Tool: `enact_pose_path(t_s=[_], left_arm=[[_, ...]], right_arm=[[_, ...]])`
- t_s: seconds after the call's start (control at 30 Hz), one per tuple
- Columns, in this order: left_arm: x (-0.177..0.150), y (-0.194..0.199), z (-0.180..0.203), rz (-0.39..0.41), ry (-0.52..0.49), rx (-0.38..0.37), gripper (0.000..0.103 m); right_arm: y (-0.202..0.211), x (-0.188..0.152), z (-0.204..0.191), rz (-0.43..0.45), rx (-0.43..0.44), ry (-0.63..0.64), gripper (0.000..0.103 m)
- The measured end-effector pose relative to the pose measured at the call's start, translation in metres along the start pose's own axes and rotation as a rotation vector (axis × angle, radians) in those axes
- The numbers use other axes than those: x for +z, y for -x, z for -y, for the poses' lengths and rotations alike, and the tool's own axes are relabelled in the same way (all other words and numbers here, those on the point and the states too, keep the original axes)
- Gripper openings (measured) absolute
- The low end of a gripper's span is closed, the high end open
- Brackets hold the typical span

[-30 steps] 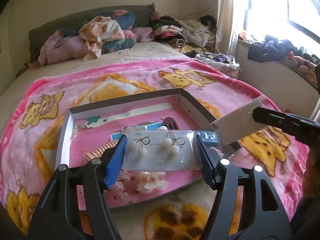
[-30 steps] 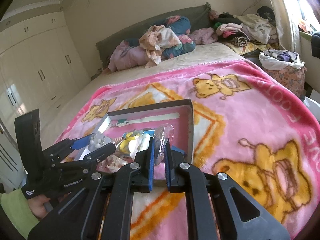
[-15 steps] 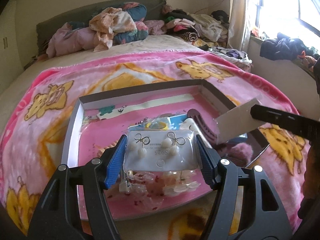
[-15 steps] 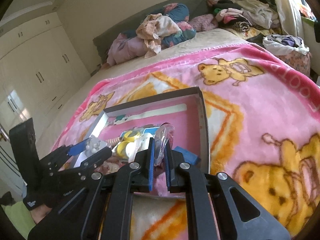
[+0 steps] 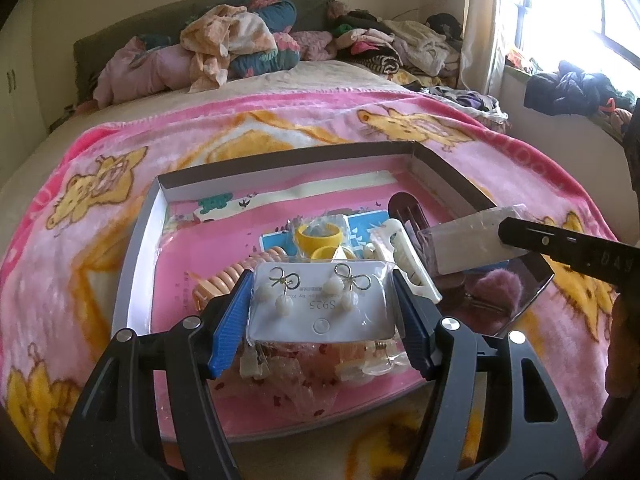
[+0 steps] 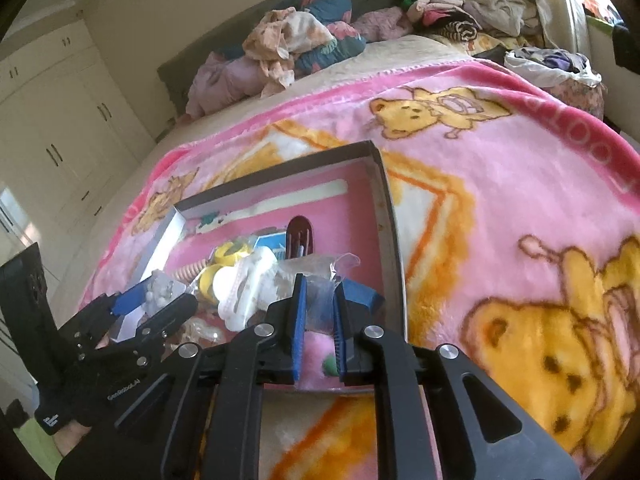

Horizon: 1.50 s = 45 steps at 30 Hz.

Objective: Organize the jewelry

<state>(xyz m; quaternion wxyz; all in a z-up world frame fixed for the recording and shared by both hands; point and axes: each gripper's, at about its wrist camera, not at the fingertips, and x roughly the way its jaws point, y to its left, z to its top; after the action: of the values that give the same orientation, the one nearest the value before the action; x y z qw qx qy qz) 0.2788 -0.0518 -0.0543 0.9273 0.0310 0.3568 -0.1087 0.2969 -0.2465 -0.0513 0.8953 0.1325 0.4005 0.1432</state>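
Observation:
My left gripper is shut on a clear packet of pearl bow earrings, held flat just above the near part of a shallow pink-lined box on the bed. My right gripper has its jaws slightly parted around a small clear plastic bag, over the box's right near corner. That bag also shows in the left wrist view, at the tip of the right gripper. In the box lie yellow rings, a white hair claw, a dark red clip and a peach coil tie.
The box sits on a pink bear-print blanket. Piles of clothes lie at the bed's head and along the window side. White wardrobes stand to the left. A pink fluffy item lies in the box's right corner.
Both grippers have moved forward and down over the box with their packets. The right gripper's jaws have parted a little around the bag.

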Motion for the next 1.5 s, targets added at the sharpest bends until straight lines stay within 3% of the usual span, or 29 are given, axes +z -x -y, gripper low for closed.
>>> enact_pose_path(t_s=[0.23,0.4,0.5,0.77,1.03,1.3,1.5], left_arm=[[0.000,0.000,0.000,-0.001,0.000,0.000,0.058],[0.001,0.001,0.000,0.002,0.003,0.007,0.059],[-0.001,0.004,-0.001,0.005,0.008,0.012,0.063],[-0.001,0.018,0.001,0.021,0.014,0.030,0.081],[-0.001,0.049,0.004,0.064,0.020,0.045,0.091],[-0.011,0.085,0.003,0.108,0.057,0.055,0.091],[-0.028,0.115,0.006,0.143,0.068,0.056,0.091]], right_arm=[[0.000,-0.007,-0.005,-0.033,-0.044,0.044,0.021],[0.009,-0.013,-0.005,-0.025,-0.053,0.053,0.040],[0.016,-0.014,-0.004,-0.014,-0.057,0.054,0.044],[0.047,-0.019,-0.002,0.047,-0.070,0.061,0.061],[0.081,-0.029,-0.016,0.130,-0.094,0.127,0.079],[0.112,-0.052,-0.047,0.225,-0.133,0.237,0.094],[0.128,-0.069,-0.057,0.282,-0.133,0.264,0.096]])
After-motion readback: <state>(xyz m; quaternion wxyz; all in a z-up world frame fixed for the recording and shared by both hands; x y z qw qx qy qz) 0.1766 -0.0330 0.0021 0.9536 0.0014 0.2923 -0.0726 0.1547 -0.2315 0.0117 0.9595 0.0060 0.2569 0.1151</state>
